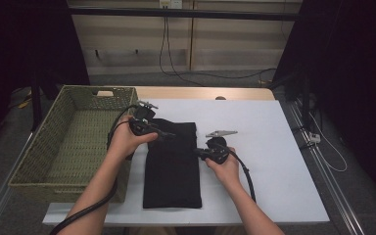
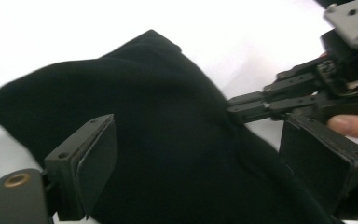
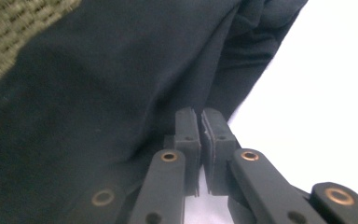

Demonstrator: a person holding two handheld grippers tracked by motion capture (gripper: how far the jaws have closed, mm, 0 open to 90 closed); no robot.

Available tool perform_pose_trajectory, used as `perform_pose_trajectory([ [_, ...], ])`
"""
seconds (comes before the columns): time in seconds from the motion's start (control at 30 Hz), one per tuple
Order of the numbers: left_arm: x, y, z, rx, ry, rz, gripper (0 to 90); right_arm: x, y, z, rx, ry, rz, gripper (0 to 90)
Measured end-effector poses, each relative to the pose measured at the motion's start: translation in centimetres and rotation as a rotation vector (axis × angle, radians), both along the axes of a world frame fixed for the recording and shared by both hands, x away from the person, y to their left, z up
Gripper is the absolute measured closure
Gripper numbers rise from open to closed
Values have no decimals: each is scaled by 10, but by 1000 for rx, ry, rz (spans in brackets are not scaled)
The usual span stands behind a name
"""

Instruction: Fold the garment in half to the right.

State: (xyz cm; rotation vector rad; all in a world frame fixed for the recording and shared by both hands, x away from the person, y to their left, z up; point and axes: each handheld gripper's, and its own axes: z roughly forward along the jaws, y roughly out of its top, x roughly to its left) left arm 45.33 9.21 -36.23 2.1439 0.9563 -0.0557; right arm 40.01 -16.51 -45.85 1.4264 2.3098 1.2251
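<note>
A black cloth [image 1: 172, 166] lies folded flat as a long rectangle on the white table [image 1: 274, 161]. My left gripper [image 1: 164, 133] hovers over the cloth's upper left part and points right. Its jaws stand wide open in the left gripper view [image 2: 200, 135], with the cloth [image 2: 168, 140] below them and nothing pinched. My right gripper [image 1: 197, 152] comes in from the right at the cloth's right edge. Its pads [image 3: 189, 128] are pressed together there, and a crease in the cloth [image 3: 98, 93] runs up from their tips. The right gripper [image 2: 233, 109] nips that same edge in the left gripper view.
A green woven basket [image 1: 73, 142] stands left of the cloth, right beside it, and its corner [image 3: 14, 28] appears in the right gripper view. The white table top stretches bare to the right. Cables trail from both grippers toward the front edge.
</note>
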Motion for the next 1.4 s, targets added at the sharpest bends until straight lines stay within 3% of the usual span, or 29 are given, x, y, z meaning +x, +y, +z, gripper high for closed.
perform_pose_trajectory([
  [0.13,-4,-3,-4,5,-8,-5,107,0,-1,2,-11,-15,-1,763],
  [0.23,-7,-4,-8,7,-14,-4,100,1,-5,5,-17,-42,-12,583],
  [0.43,-16,-7,-13,17,-27,14,90,5,-15,12,-32,-69,-51,326],
  [0.6,-23,-6,-18,30,-36,17,87,10,-23,15,-13,-84,-76,271],
  [0.8,-28,-6,-32,65,-25,34,82,18,-28,19,-25,-92,-109,218],
  [0.93,-32,-8,-36,72,-31,35,79,29,-30,19,-9,-61,-116,226],
  [1.03,-35,-10,-40,65,-32,44,79,36,-27,19,-24,-52,-112,211],
  [1.13,-36,-11,-43,75,-25,35,79,39,-26,19,-26,-52,-113,211],
  [1.23,-38,-11,-44,65,-15,53,79,43,-26,19,7,-59,-121,212],
  [1.4,-41,-12,-47,77,-19,58,80,51,-27,21,-7,-59,-144,219],
])
